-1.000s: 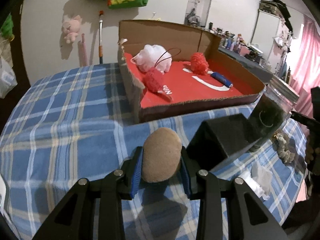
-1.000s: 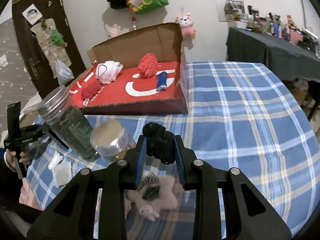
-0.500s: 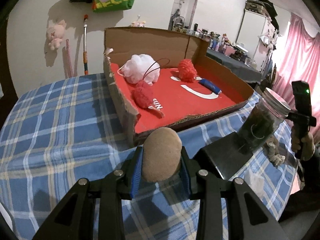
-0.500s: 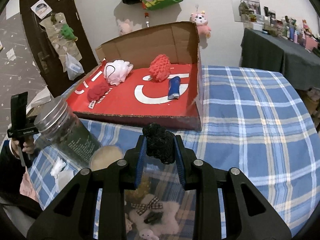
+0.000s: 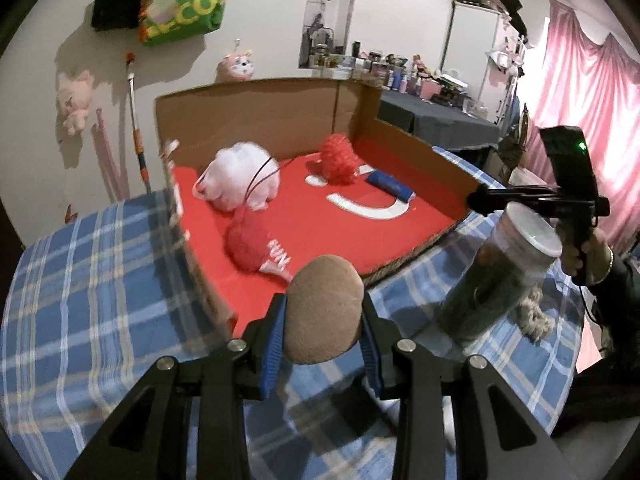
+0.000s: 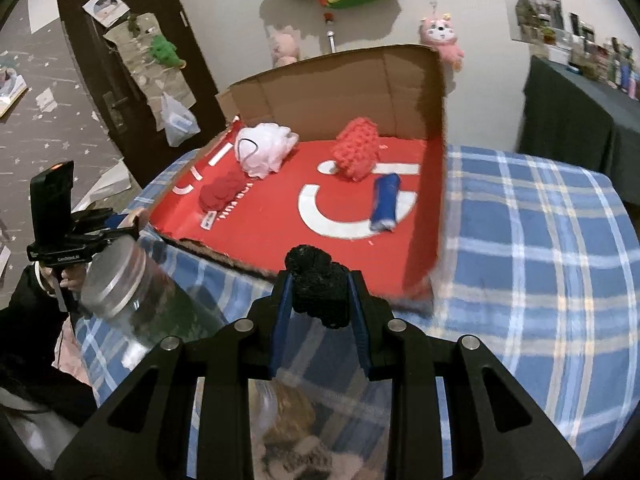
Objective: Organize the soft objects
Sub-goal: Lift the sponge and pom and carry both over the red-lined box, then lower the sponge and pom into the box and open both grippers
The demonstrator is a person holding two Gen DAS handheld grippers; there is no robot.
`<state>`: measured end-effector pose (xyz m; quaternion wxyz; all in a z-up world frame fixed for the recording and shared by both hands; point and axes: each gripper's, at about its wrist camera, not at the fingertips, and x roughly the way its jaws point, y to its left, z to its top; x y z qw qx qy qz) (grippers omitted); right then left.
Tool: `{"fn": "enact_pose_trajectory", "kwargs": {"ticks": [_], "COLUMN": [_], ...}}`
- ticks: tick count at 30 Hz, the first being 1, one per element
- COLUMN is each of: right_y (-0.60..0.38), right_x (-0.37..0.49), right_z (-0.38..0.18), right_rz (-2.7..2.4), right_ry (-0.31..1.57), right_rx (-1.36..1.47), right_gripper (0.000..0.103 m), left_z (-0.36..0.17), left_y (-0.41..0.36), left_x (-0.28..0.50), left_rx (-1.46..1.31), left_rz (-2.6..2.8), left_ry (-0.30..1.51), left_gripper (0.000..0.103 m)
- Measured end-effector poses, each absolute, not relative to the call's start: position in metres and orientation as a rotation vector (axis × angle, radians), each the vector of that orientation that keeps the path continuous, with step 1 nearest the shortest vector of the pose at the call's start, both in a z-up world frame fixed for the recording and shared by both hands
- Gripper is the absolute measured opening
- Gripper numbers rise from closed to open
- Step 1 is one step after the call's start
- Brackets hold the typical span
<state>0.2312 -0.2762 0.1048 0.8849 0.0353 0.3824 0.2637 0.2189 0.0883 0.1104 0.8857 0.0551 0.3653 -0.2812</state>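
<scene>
My left gripper (image 5: 323, 320) is shut on a tan oval sponge (image 5: 322, 312), held above the front left corner of the cardboard box (image 5: 256, 112). My right gripper (image 6: 319, 300) is shut on a black knitted ball (image 6: 318, 284), held near the box's front edge (image 6: 224, 256). The red-floored box holds a white mesh pouf (image 5: 240, 178) (image 6: 264, 150), a red pouf (image 5: 250, 246) (image 6: 222, 194), a red knitted ball (image 5: 338, 158) (image 6: 356, 152) and a blue roll (image 5: 390, 188) (image 6: 384, 202).
The box sits on a blue plaid tablecloth (image 5: 92, 280) (image 6: 540, 240). A tall clear jar with a metal lid (image 5: 496, 276) (image 6: 132, 300) stands right of the left gripper. Soft toys (image 6: 296, 436) lie under the right gripper. A knotted rope (image 5: 534, 314) lies beside the jar.
Both grippers have moved forward and up toward the box with their objects still held. The box looks closer and larger in both views.
</scene>
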Motion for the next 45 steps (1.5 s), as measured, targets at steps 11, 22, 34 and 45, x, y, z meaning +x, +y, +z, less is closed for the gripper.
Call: {"fn": "enact_pose_trajectory", "kwargs": {"ticks": [11,22,34,45], "right_y": [-0.229,-0.19,-0.176,-0.172], "right_x": [0.289,0.362,0.39,0.394], "right_z": [0.119,0.097,0.078,0.076], "right_rz": [0.617,0.503,0.432,0.42], "right_ry": [0.856,1.017,1.098,1.117], "right_rx": [0.026,-0.058,-0.119,-0.143], "right_gripper": [0.027,0.027,0.027,0.028], "left_z": [0.128,0.088,0.072,0.064], "left_y": [0.025,-0.004,-0.016,-0.013], "left_x": [0.271,0.341,0.367,0.377], "left_rx": [0.186,0.26,0.312,0.322], "left_rz": [-0.613,-0.438,-0.38,-0.348], "left_ry": [0.822,1.012,1.063,1.085], "left_gripper": [0.036,0.037,0.041,0.046]}}
